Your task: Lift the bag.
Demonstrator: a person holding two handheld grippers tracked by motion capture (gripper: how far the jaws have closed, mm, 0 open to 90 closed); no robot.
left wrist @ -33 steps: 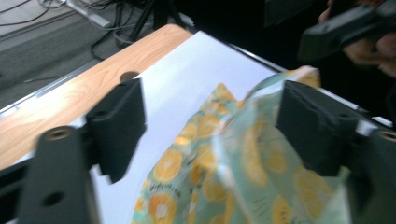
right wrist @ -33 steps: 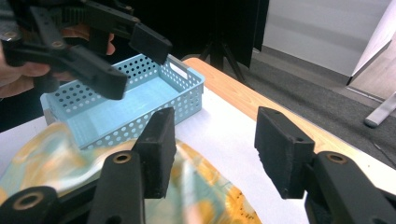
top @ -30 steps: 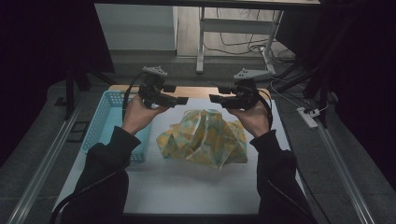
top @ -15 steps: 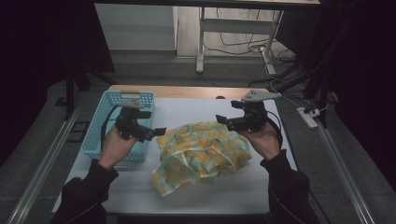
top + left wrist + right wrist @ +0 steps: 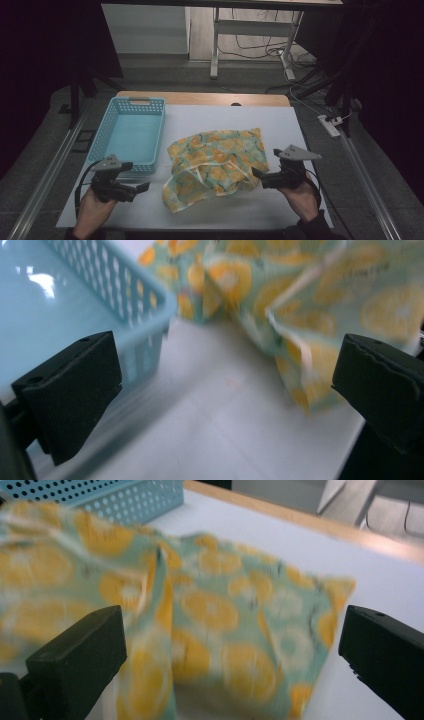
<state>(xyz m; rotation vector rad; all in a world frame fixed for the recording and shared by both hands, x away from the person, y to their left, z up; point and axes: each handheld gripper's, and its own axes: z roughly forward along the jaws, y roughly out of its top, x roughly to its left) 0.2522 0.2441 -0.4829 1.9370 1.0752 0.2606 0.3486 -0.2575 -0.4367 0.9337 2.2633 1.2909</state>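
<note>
**Cloth down, both hands pulled back low**

Both of my grippers have dropped toward the near edge since a second ago, when they held the cloth up over mid-table; the cloth now lies released on the white table cover (image 5: 300, 130), and my jaws have just been opening, with nothing pinched between them.

Starting at the left: the blue basket (image 5: 129, 131) sits at the table's left side, nothing in it that I can see. Just in front of its near corner, my left gripper (image 5: 145, 187) hangs low over the cover, pointing right, jaws spread wide and bare. Its own view shows the basket wall close on the left and the cloth's edge ahead to the right, apart from both pads.

At centre, the lemon-print cloth (image 5: 215, 162) lies crumpled and partly folded, a strap or hem looping across its near part, its left edge close beside the basket.

On the right, my right gripper (image 5: 256, 176) points left at the cloth's near right corner, jaws gaping wide. Its view shows the cloth (image 5: 210, 620) spread just ahead between the two pads, not clamped.
</note>
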